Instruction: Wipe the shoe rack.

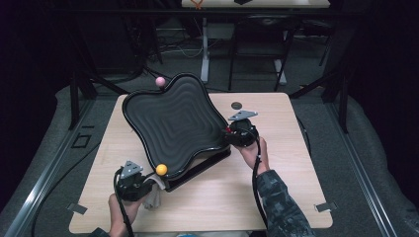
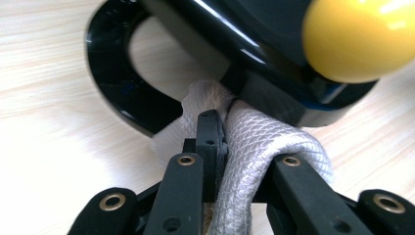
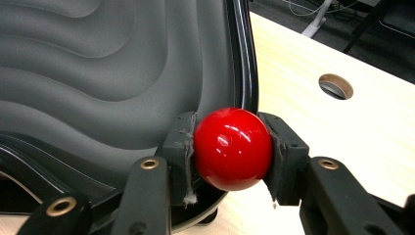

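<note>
Nearest the lens in the left gripper view, the left gripper (image 2: 244,161) has its black jaws clamped on a white woven cord (image 2: 254,147), whose braided weave runs up into the glossy black base (image 2: 122,93) under the tray; where the cord ends is hidden behind that base. A smooth yellow ball (image 2: 357,39) is cut off at the upper right of that frame. In the right gripper view, the right gripper (image 3: 234,149) has its padded jaws clamped on a shiny red ball (image 3: 233,149) at the tray's rim, lower centre of the frame. In the high view the black tray (image 1: 173,121) sits tilted in the middle of the pale wooden bench (image 1: 276,197), its wavy outline enclosing matte, stepped ridges. A pink ball (image 1: 160,81) stands at its upper edge, and the yellow one shows at its lower edge beside the left gripper. A round hole (image 1: 236,105) pierces the bench to the right of the tray. Both forearms are cut off at the bottom edge.
</note>
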Tool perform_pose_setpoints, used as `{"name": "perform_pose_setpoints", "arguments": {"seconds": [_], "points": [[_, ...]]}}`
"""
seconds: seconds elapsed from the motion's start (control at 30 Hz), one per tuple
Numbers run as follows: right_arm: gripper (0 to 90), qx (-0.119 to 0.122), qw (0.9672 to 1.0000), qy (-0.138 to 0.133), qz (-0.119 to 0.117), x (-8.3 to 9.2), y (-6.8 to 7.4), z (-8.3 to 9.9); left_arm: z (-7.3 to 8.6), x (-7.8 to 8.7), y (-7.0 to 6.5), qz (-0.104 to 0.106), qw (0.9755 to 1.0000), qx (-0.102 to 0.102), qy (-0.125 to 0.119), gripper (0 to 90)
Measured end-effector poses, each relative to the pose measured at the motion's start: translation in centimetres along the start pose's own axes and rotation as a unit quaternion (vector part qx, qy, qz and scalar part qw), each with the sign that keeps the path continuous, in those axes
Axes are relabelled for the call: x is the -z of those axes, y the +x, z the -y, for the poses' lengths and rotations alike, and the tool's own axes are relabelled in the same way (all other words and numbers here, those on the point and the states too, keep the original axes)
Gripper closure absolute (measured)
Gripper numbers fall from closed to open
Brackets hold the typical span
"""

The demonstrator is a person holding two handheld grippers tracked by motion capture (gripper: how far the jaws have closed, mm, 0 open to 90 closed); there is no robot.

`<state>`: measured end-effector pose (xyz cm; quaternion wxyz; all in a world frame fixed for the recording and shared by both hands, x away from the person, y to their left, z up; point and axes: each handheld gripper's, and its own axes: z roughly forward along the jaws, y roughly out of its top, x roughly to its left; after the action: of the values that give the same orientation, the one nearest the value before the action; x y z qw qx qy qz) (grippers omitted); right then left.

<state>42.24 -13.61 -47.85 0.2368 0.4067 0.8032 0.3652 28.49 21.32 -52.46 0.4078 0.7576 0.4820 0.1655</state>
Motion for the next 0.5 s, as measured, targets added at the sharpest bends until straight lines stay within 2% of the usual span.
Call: {"name": "perform_pose_setpoints", "arguments": {"seconds": [0.27, 0.37, 0.5], "points": [[59.8, 0.005, 1.0000, 0.003, -0.006, 0.0, -0.2, 0.0, -0.4, 1.9, 2.1, -0.007, 0.9996, 0.025, 0.008, 82.2], [59.7, 0.005, 0.9999, 0.003, -0.012, 0.0, -0.3, -0.1, -0.6, 2.4, 2.6, -0.005, 0.9996, 0.021, 0.017, 82.0], [59.6, 0.006, 0.9999, 0.007, -0.006, 0.0, -0.4, -0.2, -0.7, 2.6, 3.1, -0.011, 0.9995, 0.017, 0.023, 82.0]]}}
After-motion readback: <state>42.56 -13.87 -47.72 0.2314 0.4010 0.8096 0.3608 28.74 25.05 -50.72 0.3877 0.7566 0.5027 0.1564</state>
